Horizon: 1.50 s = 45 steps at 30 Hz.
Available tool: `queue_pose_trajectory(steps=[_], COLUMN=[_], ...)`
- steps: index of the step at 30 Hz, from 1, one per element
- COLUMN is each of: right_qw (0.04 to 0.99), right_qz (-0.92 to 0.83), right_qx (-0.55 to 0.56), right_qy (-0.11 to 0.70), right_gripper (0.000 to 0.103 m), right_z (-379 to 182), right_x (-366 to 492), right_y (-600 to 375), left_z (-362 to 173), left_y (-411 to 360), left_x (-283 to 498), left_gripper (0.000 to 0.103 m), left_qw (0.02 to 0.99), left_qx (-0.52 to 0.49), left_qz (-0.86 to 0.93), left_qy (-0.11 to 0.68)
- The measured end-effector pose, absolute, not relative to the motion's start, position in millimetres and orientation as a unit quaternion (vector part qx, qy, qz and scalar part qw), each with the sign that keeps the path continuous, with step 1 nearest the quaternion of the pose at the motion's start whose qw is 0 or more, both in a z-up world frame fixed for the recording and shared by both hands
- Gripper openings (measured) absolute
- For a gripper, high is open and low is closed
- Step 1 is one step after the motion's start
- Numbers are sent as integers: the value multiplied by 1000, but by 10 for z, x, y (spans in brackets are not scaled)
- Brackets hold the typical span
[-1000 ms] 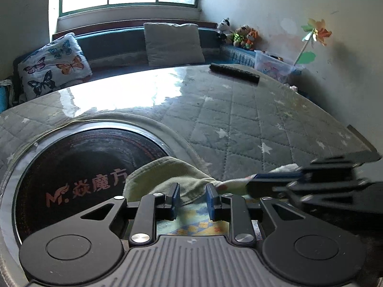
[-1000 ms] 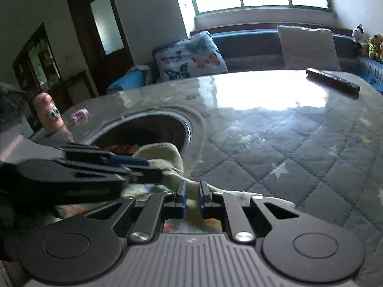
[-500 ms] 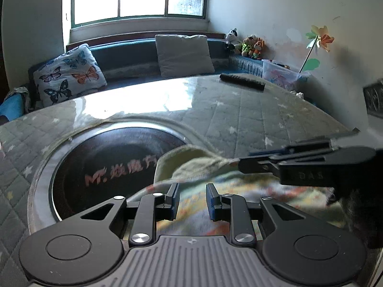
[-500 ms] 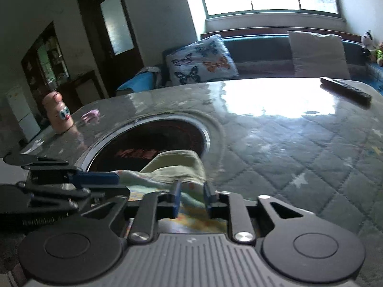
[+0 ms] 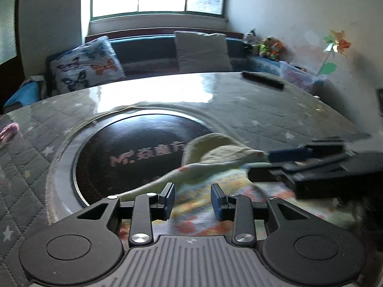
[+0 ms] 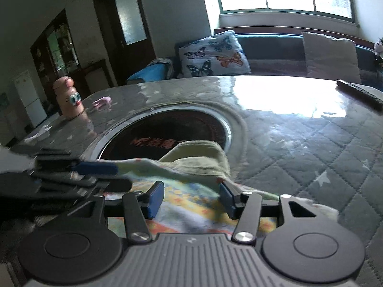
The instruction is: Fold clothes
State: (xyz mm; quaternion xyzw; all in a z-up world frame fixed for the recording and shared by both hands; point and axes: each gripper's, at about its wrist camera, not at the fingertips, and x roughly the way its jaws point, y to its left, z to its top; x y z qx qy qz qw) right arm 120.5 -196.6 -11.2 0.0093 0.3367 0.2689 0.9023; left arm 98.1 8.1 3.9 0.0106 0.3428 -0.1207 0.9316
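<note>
A small garment, pale green on the outside with a colourful print inside point(image 5: 215, 165), lies on the quilted table at the rim of a round dark cooktop point(image 5: 134, 155). It also shows in the right wrist view point(image 6: 191, 167). My left gripper point(image 5: 192, 201) is open above the printed cloth, nothing between its pads. My right gripper point(image 6: 190, 199) is open too, over the same cloth. Each gripper shows in the other's view, the right one point(image 5: 311, 160) and the left one point(image 6: 71, 172), both blurred beside the garment.
A black remote point(image 5: 263, 80) lies at the table's far right. A pink cartoon bottle point(image 6: 68, 98) and a small pink item point(image 6: 103, 101) stand at the far left. A sofa with a butterfly cushion point(image 5: 86, 68) is behind the table.
Both grippers have opened wider and let go of the garment. Both have drawn back and up, so more of the cooktop and table shows.
</note>
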Motion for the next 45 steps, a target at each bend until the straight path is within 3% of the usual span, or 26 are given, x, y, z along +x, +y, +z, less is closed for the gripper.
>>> queue_pose_trajectory(steps=[10,17,45], right_qw=[900,900,901], right_qz=[276,276,293], right_qx=[-1,2,-68], right_qy=[339,337,314], right_gripper=[59,72,76], right_z=[-146,-152,-152], right_x=[1147,1150,240], right_y=[-1890,-1907,-1898], left_z=[19,-14,-61], left_y=[71,99,-92], left_x=[1261,1297,9], left_gripper=[27,26,27], left_qw=[926,925,940], left_qx=[-19,-25,89], left_qz=[-115,-106,-145], left_qy=[359,364,296])
